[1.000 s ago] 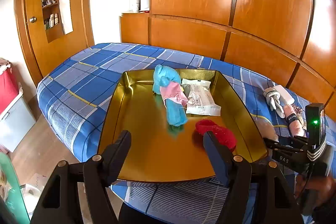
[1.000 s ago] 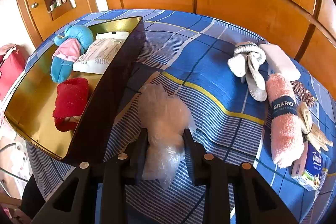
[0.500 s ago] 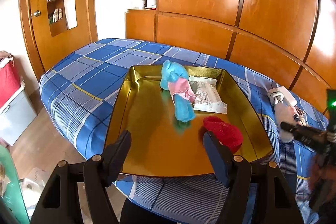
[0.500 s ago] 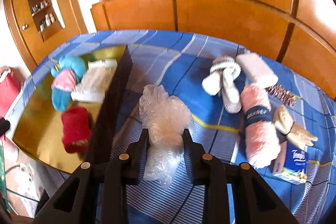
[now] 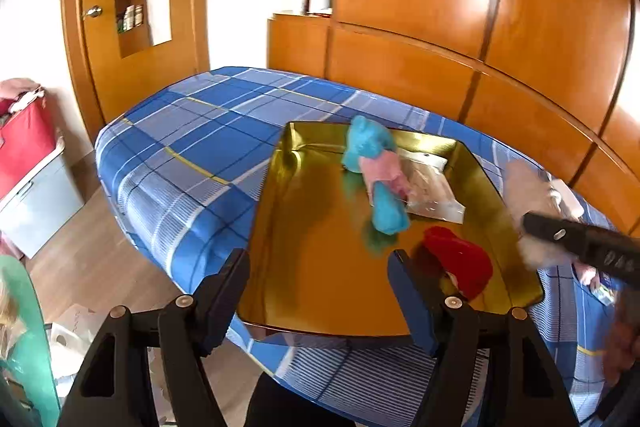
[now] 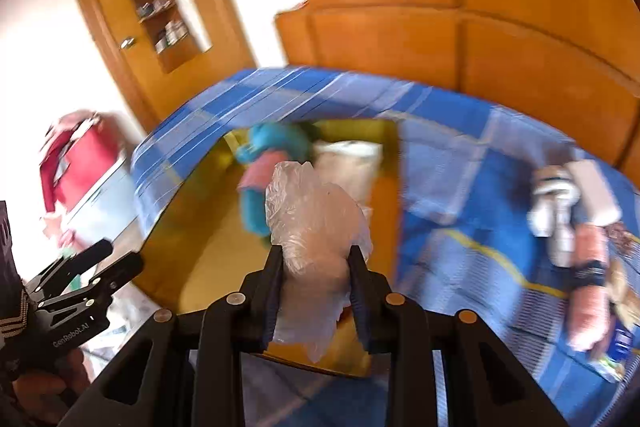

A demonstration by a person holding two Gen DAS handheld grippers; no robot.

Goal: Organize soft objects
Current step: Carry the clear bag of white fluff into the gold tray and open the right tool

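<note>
The right gripper tilts downward over the shiny gold rectangular metal tray, its jaws clamped on a crumpled clear plastic bag that bulges up past the fingertips (the view is motion-blurred). The left gripper angles down at the tray's near edge, jaws spread with nothing between them. In the tray lie a blue-and-pink plush toy and a red fuzzy sock.

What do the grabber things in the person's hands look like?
Both are black plastic. The left gripper has two chunky, wedge-shaped fingers on angular arms with round silver rivets. The right gripper has the same build. White lettering marks the left one's side, and a dark sleeve with pale stripes shows behind it.
</note>
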